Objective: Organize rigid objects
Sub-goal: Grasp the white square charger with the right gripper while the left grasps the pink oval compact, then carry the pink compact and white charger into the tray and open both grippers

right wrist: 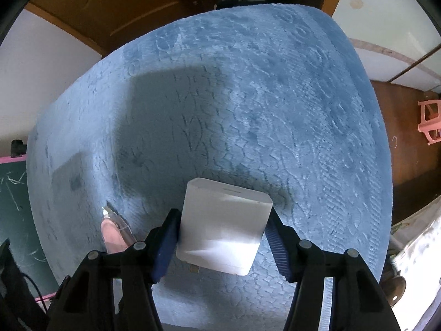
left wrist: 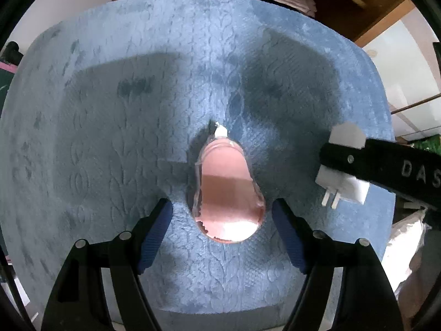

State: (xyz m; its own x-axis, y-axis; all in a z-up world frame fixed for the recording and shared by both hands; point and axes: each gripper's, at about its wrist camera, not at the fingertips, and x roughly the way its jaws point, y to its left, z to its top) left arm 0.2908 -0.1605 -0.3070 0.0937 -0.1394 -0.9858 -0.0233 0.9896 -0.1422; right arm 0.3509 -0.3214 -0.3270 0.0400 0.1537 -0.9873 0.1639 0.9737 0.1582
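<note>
- Blue ribbed pads line the black fingers of the left gripper (left wrist: 222,215), which points straight down with its jaws standing wide and nothing pressed between them.
- Directly below that gap, at the centre of the left wrist view, lies the pink, pear-shaped plastic bottle with a small white nozzle (left wrist: 227,193); it rests on the blue textured plush blanket (left wrist: 137,110), nozzle toward 12 o'clock, and neither pad touches it.
- At 3 o'clock in the same view the right gripper (left wrist: 344,165) carries the white rectangular plug adapter with two metal prongs (left wrist: 346,186) above the blanket.
- From the right wrist view, the right gripper's jaws are narrowed onto that adapter; both blue pads (right wrist: 166,245) press its sides, at 9 and 3 o'clock of the block.
- Beyond, at 8 o'clock of the adapter, the pink bottle shows again on the blanket, well apart.
- Farther off, at 12 o'clock, brown wooden furniture (right wrist: 110,13) stands past the blanket's edge.
</note>
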